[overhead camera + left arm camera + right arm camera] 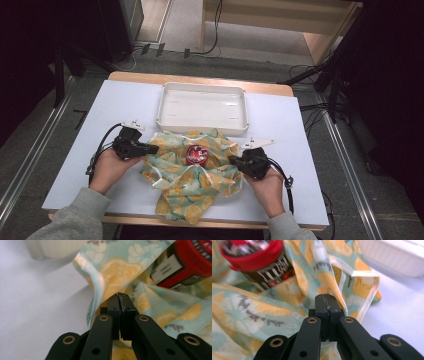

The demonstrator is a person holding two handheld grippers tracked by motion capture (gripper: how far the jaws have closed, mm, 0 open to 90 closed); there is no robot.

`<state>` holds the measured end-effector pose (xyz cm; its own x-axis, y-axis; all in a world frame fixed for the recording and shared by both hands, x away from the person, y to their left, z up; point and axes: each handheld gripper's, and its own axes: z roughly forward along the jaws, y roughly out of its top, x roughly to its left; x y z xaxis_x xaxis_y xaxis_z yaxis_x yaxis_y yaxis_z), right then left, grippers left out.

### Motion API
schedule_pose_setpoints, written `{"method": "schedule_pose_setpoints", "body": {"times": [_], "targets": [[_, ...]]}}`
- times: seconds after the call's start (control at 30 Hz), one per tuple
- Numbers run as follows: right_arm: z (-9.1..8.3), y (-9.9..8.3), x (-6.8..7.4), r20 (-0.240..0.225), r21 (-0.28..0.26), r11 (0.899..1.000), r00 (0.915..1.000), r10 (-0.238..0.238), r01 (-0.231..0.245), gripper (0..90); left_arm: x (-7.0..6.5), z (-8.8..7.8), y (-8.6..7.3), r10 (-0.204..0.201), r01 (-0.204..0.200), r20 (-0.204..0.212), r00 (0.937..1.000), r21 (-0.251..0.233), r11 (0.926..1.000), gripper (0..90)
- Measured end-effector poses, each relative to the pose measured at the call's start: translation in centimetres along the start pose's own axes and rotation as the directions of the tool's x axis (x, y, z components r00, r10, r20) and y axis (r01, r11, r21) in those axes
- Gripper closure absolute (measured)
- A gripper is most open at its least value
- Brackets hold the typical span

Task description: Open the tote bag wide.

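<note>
- The left tool (150, 148) is clamped on the left edge of the lemon-print cloth (192, 185), and the right tool (234, 160) is pinched on its right edge; both jaw pairs stand closed with fabric caught at the tips.
- The cloth lies crumpled in the middle of the tabletop (75, 150), just in front of the white tray (202, 107), with a red-lidded jar (197, 154) lying in its folds.
- Gripping opposite edges likely serves to gather or lift the cloth around the jar.
- The left gripper view shows the jar's (185, 265) label side, tilted, and the cloth's (117, 272) raised fold.
- The right gripper view shows the jar's (254, 257) lid top and the cloth's (249, 312) pale ribbon trim.
- The high view alone shows both hands and the tray's bare inside.
</note>
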<state>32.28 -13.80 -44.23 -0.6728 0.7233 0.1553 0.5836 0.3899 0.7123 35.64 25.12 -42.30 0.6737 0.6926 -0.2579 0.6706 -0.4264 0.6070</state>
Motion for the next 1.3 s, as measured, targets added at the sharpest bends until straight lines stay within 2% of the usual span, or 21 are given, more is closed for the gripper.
{"method": "schedule_pose_setpoints", "body": {"times": [0.13, 0.2, 0.33, 0.4, 0.53, 0.77, 0.87, 0.93, 1.0, 1.1, 1.2, 1.3], "targets": [[-0.8, 0.5, 0.3, -0.020, -0.028, 1.000, 0.9998, 0.007, -0.008, 90.0, -1.1, -1.0, 0.9, 0.018, -0.017, 0.028, 0.9995, -0.034, 0.9993, 89.3], [-1.2, 0.8, 0.7, -0.034, -0.046, 0.999, 0.9994, -0.006, 0.004, 90.0, -1.9, -1.3, 1.3, 0.028, -0.026, 0.048, 0.9985, -0.043, 0.9987, 89.2], [-1.7, 1.2, 2.0, -0.057, -0.059, 0.998, 0.9979, -0.031, 0.027, 90.0, -3.9, -0.9, 1.9, 0.070, -0.067, 0.085, 0.9939, -0.034, 0.9972, 88.9], [-1.4, 1.2, 2.6, -0.067, -0.054, 0.998, 0.9967, -0.046, 0.043, 90.0, -4.8, -0.2, 2.0, 0.077, -0.076, 0.105, 0.9915, -0.019, 0.9969, 88.8], [-0.9, 1.2, 3.2, -0.089, -0.042, 0.998, 0.9943, -0.059, 0.055, 90.0, -6.2, 0.5, 1.5, 0.079, -0.076, 0.138, 0.9873, -0.027, 0.9967, 88.9], [0.5, 2.2, 3.0, -0.123, -0.049, 0.998, 0.9909, -0.054, 0.048, 90.0, -8.6, 1.2, 0.9, 0.101, -0.098, 0.179, 0.9787, -0.023, 0.9949, 88.8], [0.8, 3.0, 3.0, -0.125, -0.066, 0.997, 0.9904, -0.058, 0.050, 90.0, -9.2, 1.7, 0.5, 0.111, -0.110, 0.190, 0.9754, -0.014, 0.9938, 88.8], [1.4, 3.4, 2.6, -0.123, -0.066, 0.997, 0.9912, -0.049, 0.041, 90.0, -9.4, 1.9, 0.2, 0.108, -0.108, 0.191, 0.9756, -0.014, 0.9941, 88.7], [2.0, 3.3, 2.5, -0.107, -0.043, 0.998, 0.9934, -0.040, 0.036, 90.0, -9.5, 2.0, -0.2, 0.102, -0.100, 0.197, 0.9750, -0.022, 0.9947, 88.8], [2.9, 2.9, 2.6, -0.104, -0.004, 0.998, 0.9930, -0.057, 0.056, 90.0, -9.7, 2.5, -0.9, 0.106, -0.106, 0.201, 0.9739, -0.013, 0.9943, 88.8], [3.8, 2.9, 2.8, -0.090, 0.013, 0.997, 0.9929, -0.078, 0.079, 90.0, -9.9, 3.0, -1.5, 0.102, -0.103, 0.204, 0.9737, -0.003, 0.9947, 88.8], [4.7, 2.9, 2.1, -0.081, 0.024, 0.998, 0.9950, -0.059, 0.061, 90.0, -10.1, 3.3, -2.0, 0.106, -0.110, 0.207, 0.9725, 0.010, 0.9938, 88.8]]}}
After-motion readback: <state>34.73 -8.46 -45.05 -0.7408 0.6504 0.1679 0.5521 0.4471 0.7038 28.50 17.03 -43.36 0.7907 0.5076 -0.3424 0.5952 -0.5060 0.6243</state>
